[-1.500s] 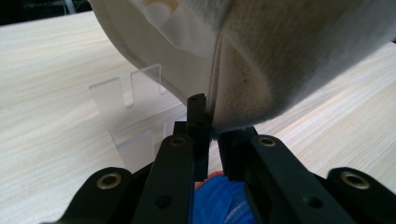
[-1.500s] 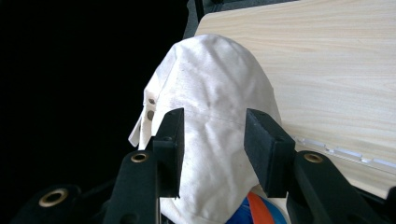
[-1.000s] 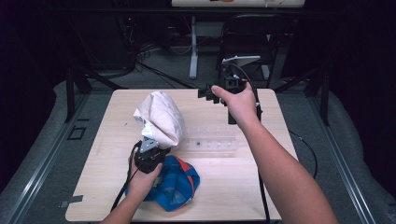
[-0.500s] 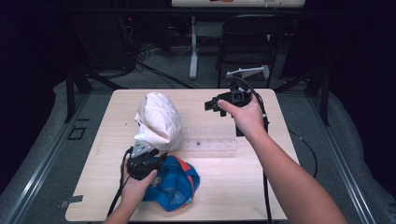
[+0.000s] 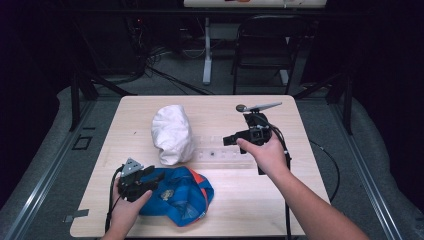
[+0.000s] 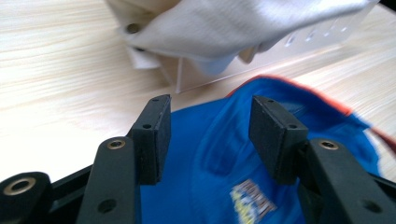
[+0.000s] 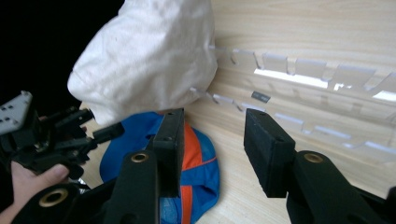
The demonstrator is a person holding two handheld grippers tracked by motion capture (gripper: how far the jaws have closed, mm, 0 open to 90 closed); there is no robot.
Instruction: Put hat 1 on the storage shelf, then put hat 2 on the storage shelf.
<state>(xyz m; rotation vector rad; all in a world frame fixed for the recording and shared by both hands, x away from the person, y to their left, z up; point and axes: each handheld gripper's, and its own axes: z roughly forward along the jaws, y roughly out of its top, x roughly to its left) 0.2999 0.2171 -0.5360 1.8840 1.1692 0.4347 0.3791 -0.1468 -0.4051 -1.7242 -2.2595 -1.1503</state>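
A blue cap with an orange stripe (image 5: 182, 192) lies at the table's front left. A white cap (image 5: 172, 132) rests on the left end of a clear plastic rack (image 5: 227, 155) at mid-table. My left gripper (image 5: 152, 175) stands open just over the blue cap's left edge; in the left gripper view the blue cap (image 6: 224, 158) lies between and beyond its jaws, with the white cap (image 6: 224, 28) farther off. My right gripper (image 5: 231, 140) is open above the rack, pointing left. In the right gripper view I see the white cap (image 7: 144, 60), the blue cap (image 7: 196, 168) and the rack (image 7: 317, 93).
A light wooden table (image 5: 300, 200) carries everything. A folding chair (image 5: 265, 50) and a stand (image 5: 206, 55) are behind the table on a dark floor. A cable (image 5: 327, 160) trails off the right side. Bare wood lies at the front right and back left.
My right gripper has come down from the table's back edge toward the rack at mid-table. My left gripper has dropped back from the white cap to the blue cap's left edge.
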